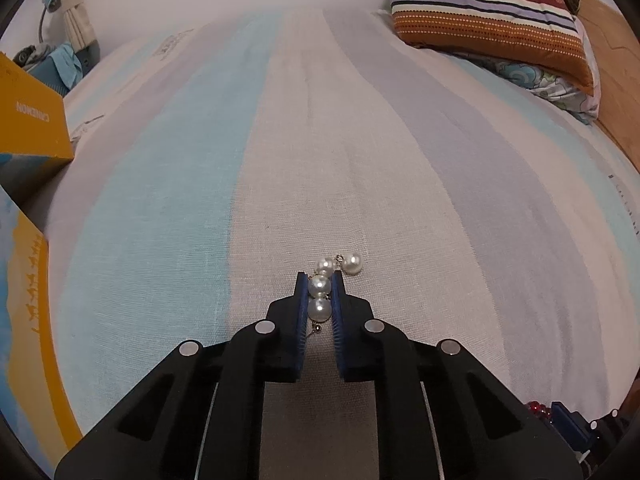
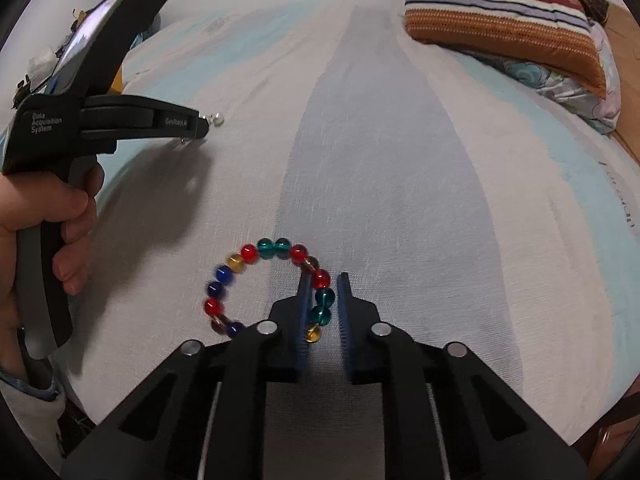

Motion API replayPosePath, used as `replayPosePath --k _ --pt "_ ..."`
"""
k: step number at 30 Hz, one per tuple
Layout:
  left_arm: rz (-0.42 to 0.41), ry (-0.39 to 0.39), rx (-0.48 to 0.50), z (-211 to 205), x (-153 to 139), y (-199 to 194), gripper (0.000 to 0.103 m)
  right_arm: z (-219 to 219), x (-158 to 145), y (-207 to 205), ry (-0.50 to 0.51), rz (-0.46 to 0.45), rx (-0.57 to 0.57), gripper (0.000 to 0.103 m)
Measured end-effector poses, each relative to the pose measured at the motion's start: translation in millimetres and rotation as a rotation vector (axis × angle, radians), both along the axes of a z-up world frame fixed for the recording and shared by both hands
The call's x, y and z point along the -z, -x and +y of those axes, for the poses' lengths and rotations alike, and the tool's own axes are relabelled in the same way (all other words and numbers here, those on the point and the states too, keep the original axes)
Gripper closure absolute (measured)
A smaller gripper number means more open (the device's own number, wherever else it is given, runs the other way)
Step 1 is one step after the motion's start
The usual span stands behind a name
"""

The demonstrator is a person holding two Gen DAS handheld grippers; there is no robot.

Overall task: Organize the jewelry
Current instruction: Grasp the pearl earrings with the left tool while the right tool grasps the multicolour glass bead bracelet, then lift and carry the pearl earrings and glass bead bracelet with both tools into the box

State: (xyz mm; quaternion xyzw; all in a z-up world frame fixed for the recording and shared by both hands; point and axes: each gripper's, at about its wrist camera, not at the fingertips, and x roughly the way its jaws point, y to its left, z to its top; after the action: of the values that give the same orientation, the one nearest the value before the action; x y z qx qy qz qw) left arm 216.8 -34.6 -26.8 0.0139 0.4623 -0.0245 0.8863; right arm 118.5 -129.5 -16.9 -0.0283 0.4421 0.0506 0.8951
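Observation:
In the left wrist view my left gripper (image 1: 319, 280) is shut on a white pearl earring (image 1: 320, 286). Two pearls sit between its blue pads and more pearls (image 1: 351, 263) stick out past the tips, just above the striped bedsheet (image 1: 240, 160). In the right wrist view my right gripper (image 2: 323, 282) straddles one side of a bracelet of red, teal, blue and amber beads (image 2: 248, 254). Its jaws stand slightly apart with beads between them; the beads touch the left pad only. The rest of the bracelet curves out to the left over the sheet. The left gripper (image 2: 208, 122) with its pearl shows at upper left there.
A yellow and blue cardboard box (image 1: 28, 120) stands at the left edge of the bed. Folded striped blankets and a floral pillow (image 1: 488, 20) lie at the far right. A wooden headboard (image 1: 616, 80) runs along the right. The right gripper's tip with red beads (image 1: 536, 408) shows at lower right.

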Motion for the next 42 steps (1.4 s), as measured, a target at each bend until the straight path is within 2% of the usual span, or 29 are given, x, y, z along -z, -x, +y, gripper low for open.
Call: replayPosePath --k 10,21,42 --pt "-0.011 0.013 0.001 1 -7 4 0.092 -6 -9 3 -0.042 -0.052 -0.004 0.094" --pt "-0.052 0.027 0.014 2 -28 12 0.092 -12 -23 12 -0.073 -0.100 0.010 0.094" --pt "-0.089 0.045 0.026 5 -53 25 0.092 -15 -45 19 -0.087 -0.136 0.026 0.094"
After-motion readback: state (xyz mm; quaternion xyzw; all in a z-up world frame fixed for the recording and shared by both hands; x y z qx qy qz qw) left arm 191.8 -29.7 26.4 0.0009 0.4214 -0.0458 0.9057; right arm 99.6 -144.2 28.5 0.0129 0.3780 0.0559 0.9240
